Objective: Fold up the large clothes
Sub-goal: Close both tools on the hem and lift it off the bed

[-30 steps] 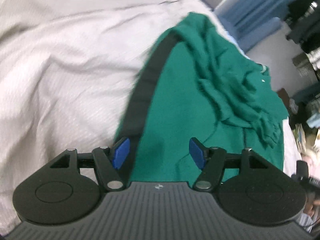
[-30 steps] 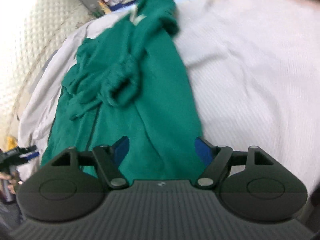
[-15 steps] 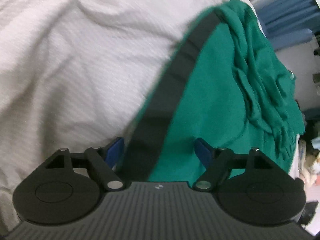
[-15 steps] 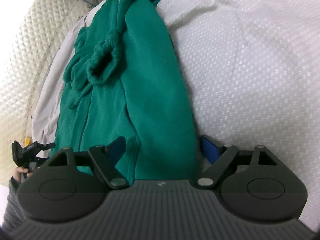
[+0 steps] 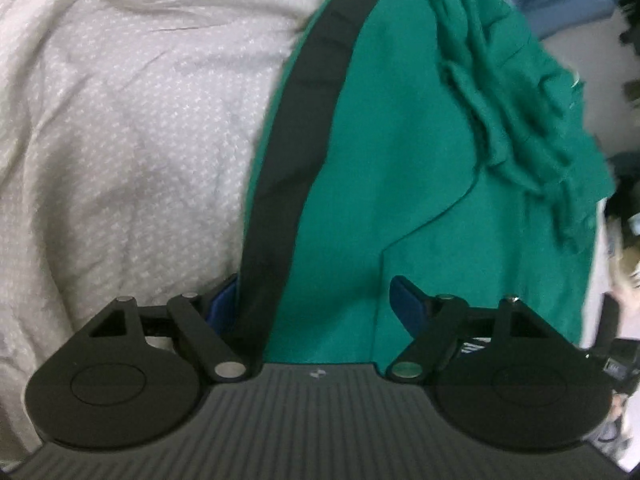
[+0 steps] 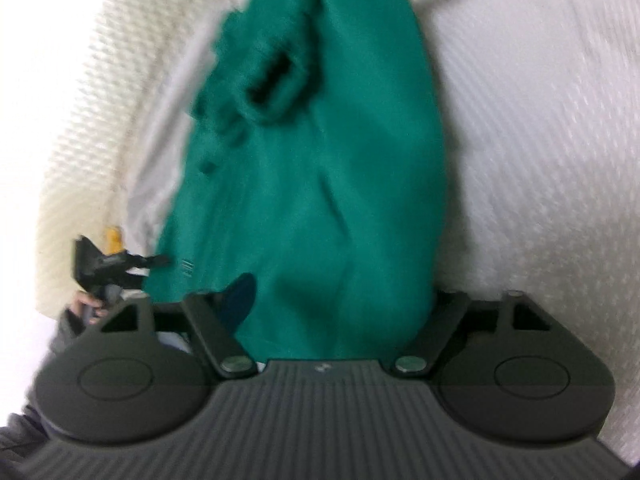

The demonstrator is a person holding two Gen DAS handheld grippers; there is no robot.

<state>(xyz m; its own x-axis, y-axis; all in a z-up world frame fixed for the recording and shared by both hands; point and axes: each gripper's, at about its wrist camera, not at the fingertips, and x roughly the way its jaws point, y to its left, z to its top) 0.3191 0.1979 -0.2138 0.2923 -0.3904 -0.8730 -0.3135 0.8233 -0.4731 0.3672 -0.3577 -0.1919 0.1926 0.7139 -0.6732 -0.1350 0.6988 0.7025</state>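
Garment [image 5: 400, 152] green, black side band, bunched, on bedspread [image 5: 120, 140].

One green garment [image 5: 408, 168] with one black stripe [image 5: 304, 128], one white bedspread [image 5: 120, 140], two grippers [image 5: 316, 304].

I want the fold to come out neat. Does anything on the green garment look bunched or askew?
Yes. A sleeve lies crumpled in ridges across the otherwise flat green garment, its cuff bunched open on the body. It looks rumpled rather than laid straight, so it would probably fold in lumpy.
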